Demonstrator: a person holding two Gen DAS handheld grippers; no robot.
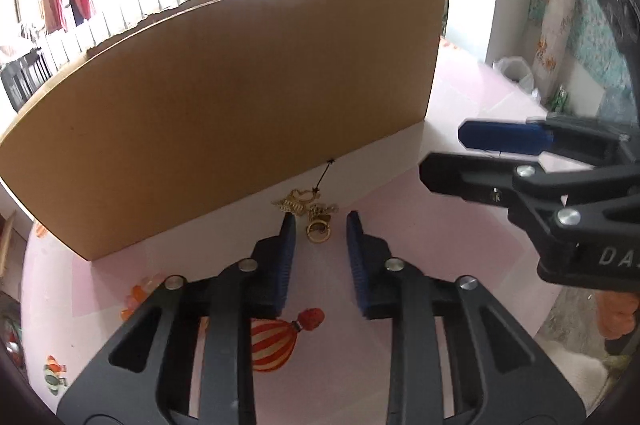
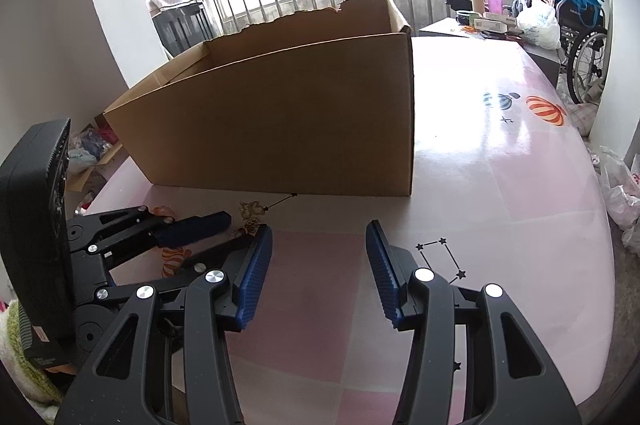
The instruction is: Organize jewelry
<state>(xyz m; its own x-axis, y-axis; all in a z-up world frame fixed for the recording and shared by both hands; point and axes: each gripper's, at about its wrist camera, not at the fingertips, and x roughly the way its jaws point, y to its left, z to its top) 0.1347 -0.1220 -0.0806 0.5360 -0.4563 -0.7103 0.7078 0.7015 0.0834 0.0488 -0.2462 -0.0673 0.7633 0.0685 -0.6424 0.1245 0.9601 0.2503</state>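
Note:
A small heap of gold jewelry (image 1: 306,207), with a gold ring (image 1: 319,231) at its near edge, lies on the pink table (image 1: 400,209) just in front of a large open cardboard box (image 1: 240,97). My left gripper (image 1: 320,223) is open, its blue fingertips either side of the ring and not pressing on it. My right gripper (image 1: 442,153) hovers to the right, open and holding nothing. In the right wrist view the right gripper (image 2: 319,228) stands open over bare table. The left gripper (image 2: 236,227) reaches in from the left to the jewelry (image 2: 250,211) by the box (image 2: 280,125).
The box wall rises close behind the jewelry. The table (image 2: 500,185) carries printed balloons and stars and stretches away to the right of the box. Beyond it are a wheelchair (image 2: 584,41), plastic bags (image 2: 538,21), a railing and hanging clothes.

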